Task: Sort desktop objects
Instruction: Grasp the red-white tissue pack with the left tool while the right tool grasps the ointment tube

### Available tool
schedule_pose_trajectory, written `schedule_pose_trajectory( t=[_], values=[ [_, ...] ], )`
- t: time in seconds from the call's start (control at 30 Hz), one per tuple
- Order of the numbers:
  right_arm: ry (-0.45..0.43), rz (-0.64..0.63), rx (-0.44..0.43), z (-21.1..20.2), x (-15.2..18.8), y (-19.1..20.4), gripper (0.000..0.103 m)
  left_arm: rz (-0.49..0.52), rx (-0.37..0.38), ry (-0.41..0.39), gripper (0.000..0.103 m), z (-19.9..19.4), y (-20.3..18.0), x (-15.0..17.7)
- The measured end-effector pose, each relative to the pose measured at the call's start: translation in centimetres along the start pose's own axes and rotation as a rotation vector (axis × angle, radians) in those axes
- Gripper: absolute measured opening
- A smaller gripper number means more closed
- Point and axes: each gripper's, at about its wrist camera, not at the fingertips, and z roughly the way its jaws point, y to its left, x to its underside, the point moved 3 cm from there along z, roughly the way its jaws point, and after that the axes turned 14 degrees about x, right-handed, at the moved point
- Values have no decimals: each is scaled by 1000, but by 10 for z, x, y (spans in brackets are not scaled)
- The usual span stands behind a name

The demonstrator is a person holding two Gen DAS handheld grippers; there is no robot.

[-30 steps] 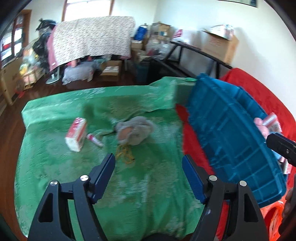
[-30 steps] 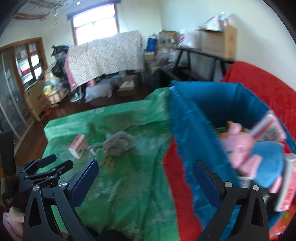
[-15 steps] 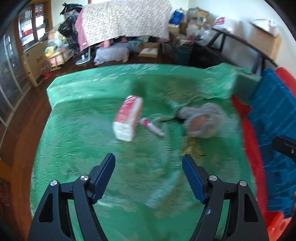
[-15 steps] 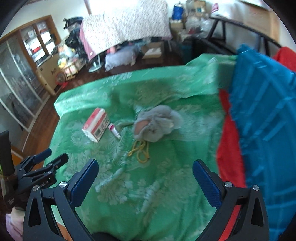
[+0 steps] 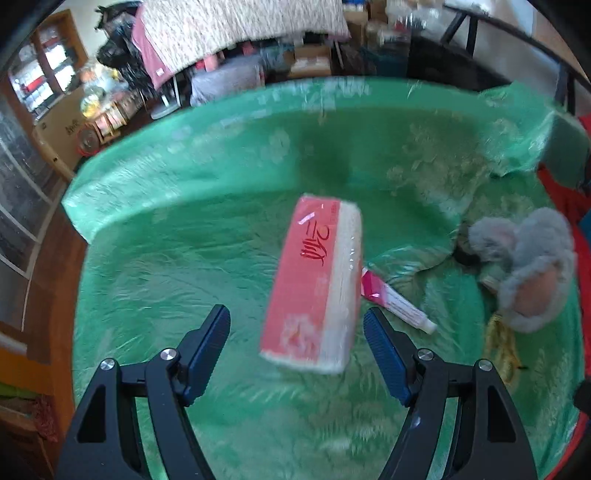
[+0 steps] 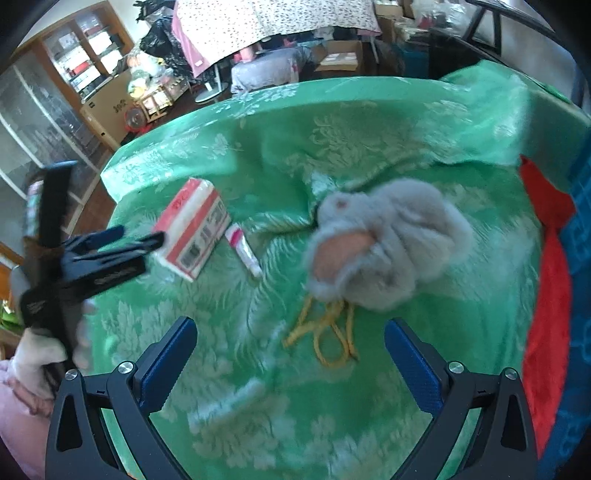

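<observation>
A pink and white tissue pack [image 5: 314, 284] lies on the green cloth [image 5: 184, 258], just ahead of my open left gripper [image 5: 296, 325], whose pads stand apart from it. A small pink and white tube [image 5: 395, 302] lies to the pack's right. A grey plush toy [image 6: 384, 247] sits ahead of my open right gripper [image 6: 290, 336], with a yellow cord [image 6: 328, 336] in front of it. In the right wrist view the tissue pack [image 6: 192, 232], the tube [image 6: 245, 249] and the left gripper [image 6: 136, 236] show at the left. The plush toy [image 5: 528, 266] shows at the right of the left wrist view.
A red cloth [image 6: 546, 277] and a blue bin's wall [image 6: 580, 295] border the green cloth on the right. Beyond the far edge lie wooden floor, a covered rack [image 6: 273, 26], boxes and a cabinet [image 6: 74, 74]. A gloved hand [image 6: 40, 354] holds the left gripper.
Both grippers have swung left away from the blue bin and dropped toward the green cloth. The tissue pack now looms near the left gripper and the plush toy near the right one.
</observation>
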Motion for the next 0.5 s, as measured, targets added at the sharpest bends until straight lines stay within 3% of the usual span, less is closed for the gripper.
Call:
schedule_pose_trajectory(
  t=[0.1,0.13,0.17,0.23,0.3,0.43,0.5],
  values=[
    [-12,-52,6,15,-14,18,103,-20,7,50,74,32,7,-2],
    [-13,-75,12,21,-18,24,103,-19,3,50,68,37,7,0],
    [-6,-89,7,28,-21,30,103,-22,12,43,60,38,8,3],
    [13,-122,-48,39,-26,43,103,-30,6,21,58,32,11,10],
    [16,-171,-50,50,-30,57,102,-50,-14,16,57,23,19,22],
    [49,-240,-33,81,-34,83,64,-86,4,12,57,12,35,39],
    [94,-241,-53,102,-37,91,57,-83,8,12,57,12,37,42]
  ],
)
